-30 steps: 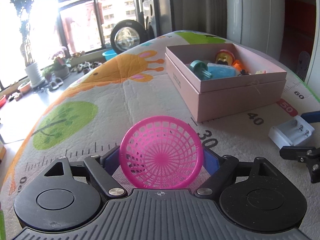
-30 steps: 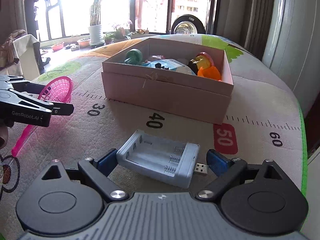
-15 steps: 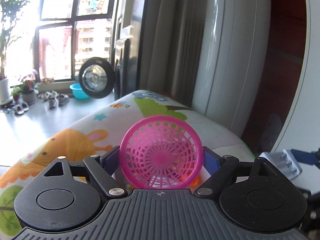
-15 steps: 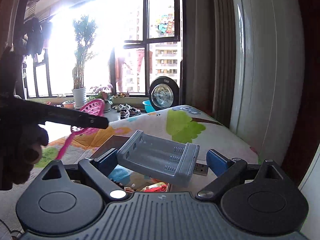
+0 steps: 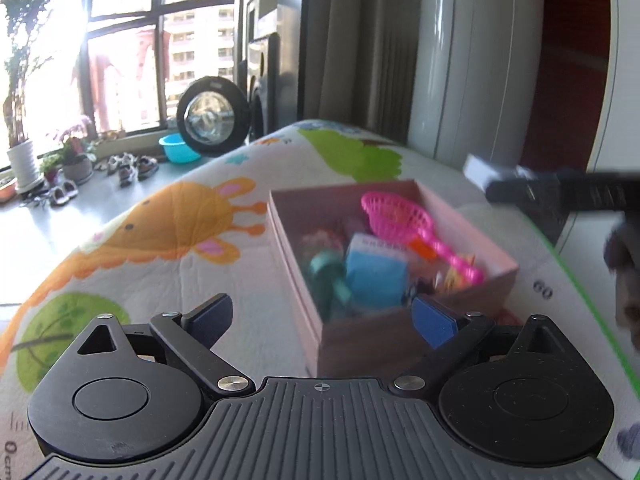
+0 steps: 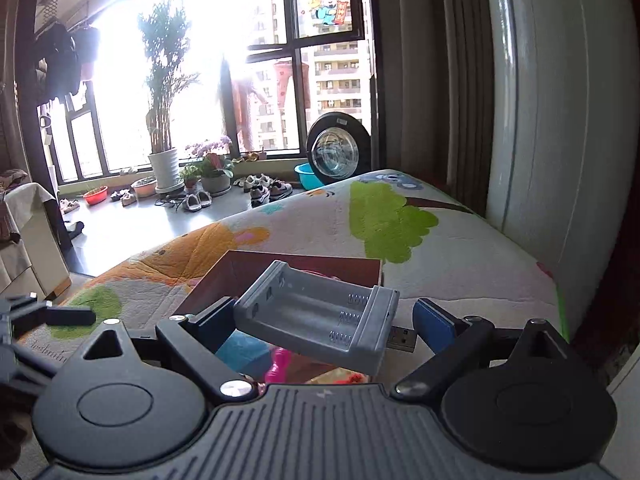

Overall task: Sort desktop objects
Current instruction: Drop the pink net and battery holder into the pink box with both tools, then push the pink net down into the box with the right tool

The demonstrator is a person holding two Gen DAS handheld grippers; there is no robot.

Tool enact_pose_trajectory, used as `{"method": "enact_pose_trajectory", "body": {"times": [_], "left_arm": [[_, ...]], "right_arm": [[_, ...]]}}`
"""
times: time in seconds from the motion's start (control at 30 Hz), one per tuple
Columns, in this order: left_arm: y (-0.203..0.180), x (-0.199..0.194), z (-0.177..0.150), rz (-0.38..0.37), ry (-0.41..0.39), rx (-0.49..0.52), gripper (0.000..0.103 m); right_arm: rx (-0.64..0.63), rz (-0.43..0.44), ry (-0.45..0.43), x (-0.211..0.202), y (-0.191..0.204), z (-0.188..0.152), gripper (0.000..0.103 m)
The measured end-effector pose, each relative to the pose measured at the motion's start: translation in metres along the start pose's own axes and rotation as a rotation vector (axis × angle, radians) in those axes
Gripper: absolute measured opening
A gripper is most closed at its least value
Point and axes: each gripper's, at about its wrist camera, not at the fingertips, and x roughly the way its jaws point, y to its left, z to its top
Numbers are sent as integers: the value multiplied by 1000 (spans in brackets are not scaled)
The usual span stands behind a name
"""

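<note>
Left gripper [image 5: 322, 314]: jaws are being opened, nothing is being held between the 2 blue pads. 1 second ago and half a second ago the pink strainer [image 5: 400, 218] was being clamped there; now it is lying inside the pink box [image 5: 360, 340], head toward the box's far side, handle resting over the near-right corner on top of the other toys. Box contents are blurred; a blue block [image 5: 374, 276] and a teal piece [image 5: 326, 276] are being made out under the strainer, the rest cannot be told.

Landmark = pink box. 1 second ago the left camera was being pointed along the mat with the box ahead-right; now the box is being seen from above its near-left corner, directly ahead of the open jaws.

Right gripper [image 6: 322, 322]: the grey battery charger [image 6: 316, 316] is being gripped across its length, 1 pad on the left end, the other at the USB plug side. The grip is unchanged against both earlier frames. 1 second ago the charger was being held low on the mat, short of the box's near wall; now it is being held above the box [image 6: 240, 272] opening, clear of the contents. In the left view the charger [image 5: 478, 168] is being seen up beyond the box's right wall.

Play mat [image 5: 160, 248] is lying under the box, its 60 mark just right of the box.
</note>
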Motion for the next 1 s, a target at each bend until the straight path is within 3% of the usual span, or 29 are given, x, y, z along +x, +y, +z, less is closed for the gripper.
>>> {"method": "enact_pose_trajectory", "body": {"times": [0.1, 0.2, 0.33, 0.37, 0.53, 0.7, 0.77, 0.8, 0.83, 0.87, 1.0], "left_arm": [[-6, -1, -29, 3, 34, 25, 100], [-4, -2, -44, -20, 59, -14, 100], [8, -12, -58, -2, 51, -54, 101], [12, -14, -62, 3, 52, -64, 101], [28, -14, -72, -4, 70, -126, 102], [30, -16, -75, 10, 52, -125, 102], [28, -14, -76, 19, 56, -121, 102], [27, -12, -76, 19, 60, -122, 102], [26, -11, -77, 18, 64, -124, 102], [26, -11, -77, 17, 67, -127, 102], [23, -13, -79, 5, 64, -124, 102]], "right_arm": [[-4, 17, 7, 30, 18, 24, 95], [-34, 34, 28, 69, 37, 49, 103], [-42, -14, 98, 94, 39, 47, 101], [-44, -30, 111, 93, 37, 40, 98], [-48, -37, 221, 95, 30, 8, 50], [-60, -44, 202, 88, 35, 5, 46], [-13, -14, 174, 87, 36, 17, 49], [12, -8, 157, 89, 38, 24, 63], [45, -9, 137, 91, 40, 29, 89], [75, -13, 122, 94, 41, 33, 98], [120, -50, 151, 127, 44, 40, 101]]}}
